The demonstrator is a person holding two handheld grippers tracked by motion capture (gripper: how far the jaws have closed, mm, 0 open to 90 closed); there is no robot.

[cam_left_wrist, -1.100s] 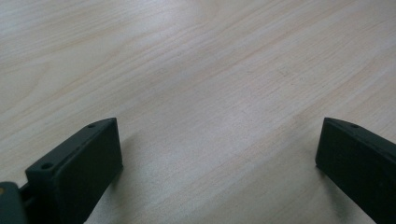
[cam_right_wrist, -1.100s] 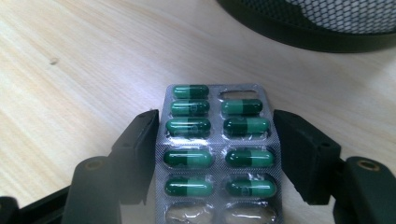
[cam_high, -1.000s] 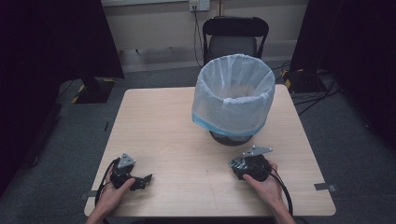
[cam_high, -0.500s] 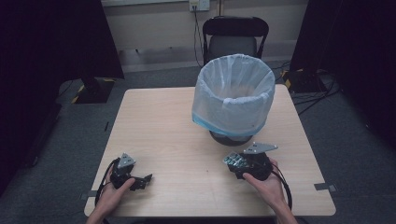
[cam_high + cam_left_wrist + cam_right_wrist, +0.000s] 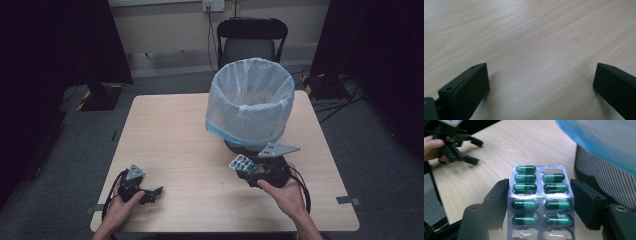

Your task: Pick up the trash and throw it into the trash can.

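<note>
The right tool (image 5: 248, 167) is clenched on a blister pack (image 5: 540, 200) of green capsules: in the right gripper view its two black jaws press against the pack's long edges, and the foil sheet stands up between them, with nine capsules in place and three pockets empty, one at the top and two at the bottom. In the high view the pack (image 5: 242, 163) sticks out of the tool toward the left, held above the worktop (image 5: 170, 130) near its right front part, just in front of the dark base of the waste bin (image 5: 250, 102) lined with a pale blue bag, which stands toward the worktop's far right. The left tool (image 5: 150, 192) rests low near the front left corner, its jaws spread wide apart with bare wood grain between them and nothing in their grasp; the person's left hand (image 5: 120, 207) wraps its body. Compared with a second ago, the right tool has turned and shifted a little to the left, so the pack now shows plainly at its tip. The left tool has stayed where it was.
</note>
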